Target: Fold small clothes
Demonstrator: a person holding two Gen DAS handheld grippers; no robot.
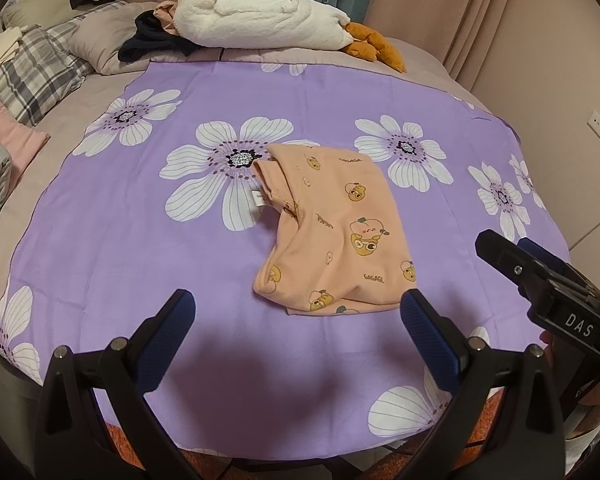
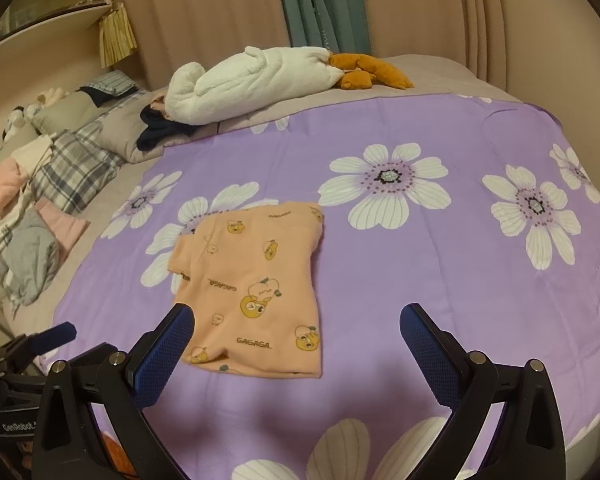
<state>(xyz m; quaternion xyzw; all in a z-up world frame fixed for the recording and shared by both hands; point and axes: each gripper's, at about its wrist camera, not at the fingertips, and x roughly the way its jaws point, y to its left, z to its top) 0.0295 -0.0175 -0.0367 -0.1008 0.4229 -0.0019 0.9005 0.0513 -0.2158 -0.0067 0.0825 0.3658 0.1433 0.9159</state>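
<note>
Near the centre of the left wrist view, just right of middle, the shirt [image 1: 332, 232] lies folded on the purple sheet [image 1: 140, 240] that covers the bed [image 1: 100, 60]. It is a peach piece with cartoon prints, partly over one of the sheet's white flowers, with a small white label showing at its left edge.

You hold your left gripper [image 1: 298, 310] low and level at the bottom of that frame, aimed across the sheet toward the far end of the bed. Its fingers [image 1: 168, 336] are spread wide with nothing between them; the right fingertip sits just beside the shirt's near right corner, and you cannot tell whether it touches the cloth.

Your right gripper [image 2: 296, 322] is posed the same way at the bottom of the right wrist view, fingers [image 2: 428, 352] wide apart and holding nothing. The shirt [image 2: 256, 292] sits left of centre there, its near left corner hidden behind the left fingertip. In the left wrist view this gripper [image 1: 540, 276] comes in from the right edge, pointing toward the upper left, clear of the shirt.

At the top of both frames a white plush toy [image 1: 260, 16] with orange feet lies across the bed, a dark garment [image 1: 152, 40] beside it. Plaid pillows [image 1: 36, 72] fill the upper left.
</note>
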